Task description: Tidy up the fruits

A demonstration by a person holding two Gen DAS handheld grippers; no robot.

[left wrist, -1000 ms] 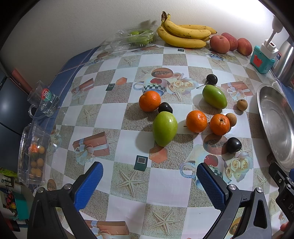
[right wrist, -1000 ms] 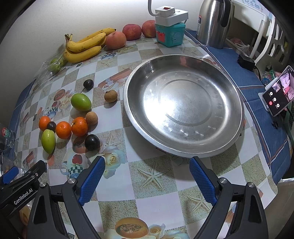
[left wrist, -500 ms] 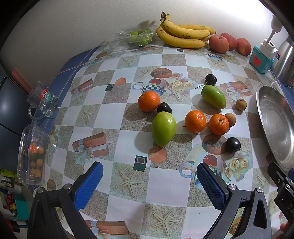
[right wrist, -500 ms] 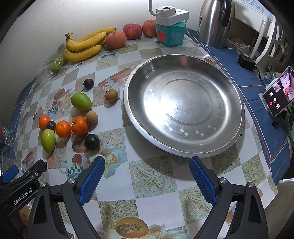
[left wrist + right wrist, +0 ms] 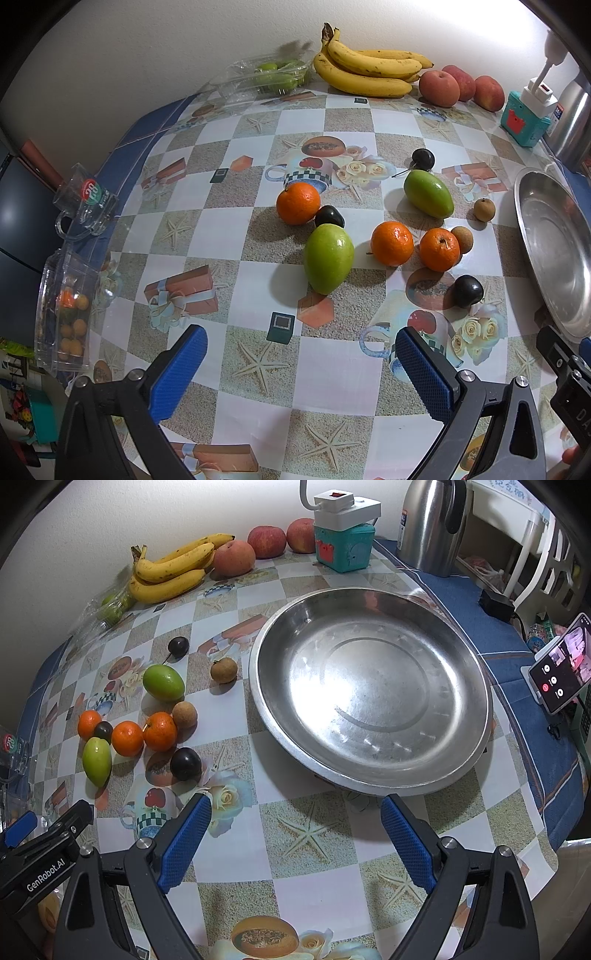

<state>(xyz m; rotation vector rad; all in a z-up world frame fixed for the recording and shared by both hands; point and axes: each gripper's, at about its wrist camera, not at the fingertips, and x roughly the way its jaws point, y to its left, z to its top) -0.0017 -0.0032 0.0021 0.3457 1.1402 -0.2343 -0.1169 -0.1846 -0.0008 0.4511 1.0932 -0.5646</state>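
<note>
Loose fruit lies mid-table: three oranges point(image 5: 392, 243), two green mangoes point(image 5: 328, 257), dark plums point(image 5: 468, 291) and brown longans point(image 5: 484, 209). A large empty steel dish point(image 5: 369, 690) stands to their right. Bananas point(image 5: 365, 70) and peaches point(image 5: 440, 88) lie by the far wall. My left gripper point(image 5: 301, 365) is open and empty, short of the near green mango. My right gripper point(image 5: 295, 832) is open and empty, just in front of the dish's near rim.
A clear box of green fruit point(image 5: 266, 75) sits at the back left. A glass mug point(image 5: 85, 201) and a clear box of small fruit point(image 5: 62, 314) stand at the left edge. A teal box with a power strip point(image 5: 345, 535), a steel kettle point(image 5: 430, 524) and a phone point(image 5: 561, 668) are to the right.
The left gripper view has shifted slightly; the fruit sits a little lower and further left in the frame. The right gripper has barely moved. Both stay open.
</note>
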